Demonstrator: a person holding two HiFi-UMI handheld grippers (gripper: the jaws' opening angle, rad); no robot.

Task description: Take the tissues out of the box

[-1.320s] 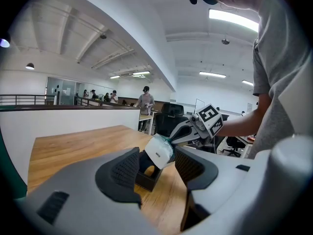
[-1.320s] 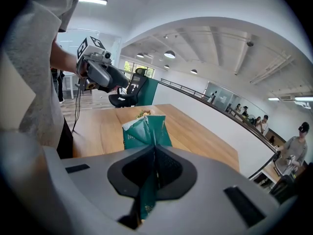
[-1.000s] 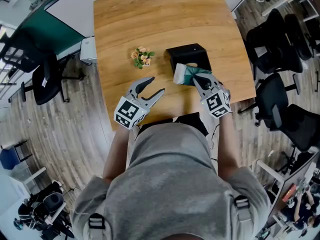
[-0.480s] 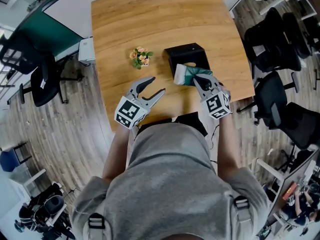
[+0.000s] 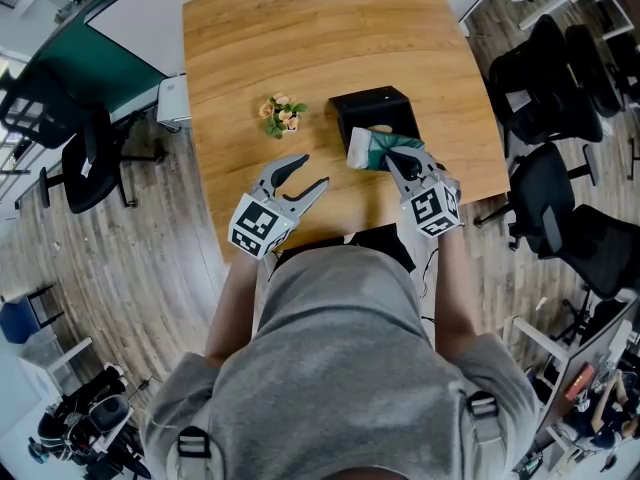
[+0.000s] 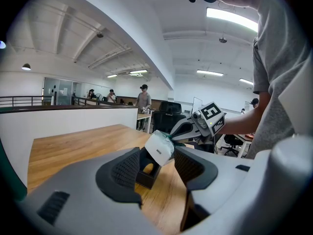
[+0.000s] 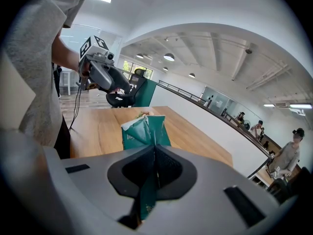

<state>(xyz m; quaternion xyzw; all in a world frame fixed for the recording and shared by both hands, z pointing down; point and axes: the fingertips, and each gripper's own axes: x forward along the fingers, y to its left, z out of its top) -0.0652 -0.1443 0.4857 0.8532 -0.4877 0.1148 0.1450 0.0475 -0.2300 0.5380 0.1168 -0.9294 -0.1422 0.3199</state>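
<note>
1. Tissue pack (image 5: 368,150): your right gripper (image 5: 393,158) pinches the green-and-white pack by its near edge, jaws pressed together on the wrapper. The pack hangs at the near rim of the black box (image 5: 375,106), which stands on the bench (image 5: 300,28).
2. In the left gripper view the pack's free end sits over the box's opening, so the lift looks nearly done but not cleared. Raise the pack straight up before you draw it towards you, so its lower corner does not catch the rim and drag the box along.
3. Your grip is on thin wrapper only, and the pack droops from it. Move slowly and without swinging, because a jerk could let the film slide out of the jaws.
4. Your left gripper (image 5: 314,171) hovers over the near part of the bench, left of the box, with its jaws apart and nothing between them. If the box starts to shift, that gripper is free to steady it against a wall.
5. Choose a bare patch of bench for the set-down, away from the small flower pot (image 5: 284,114) left of the box. Lay the pack flat before you release it.
</note>
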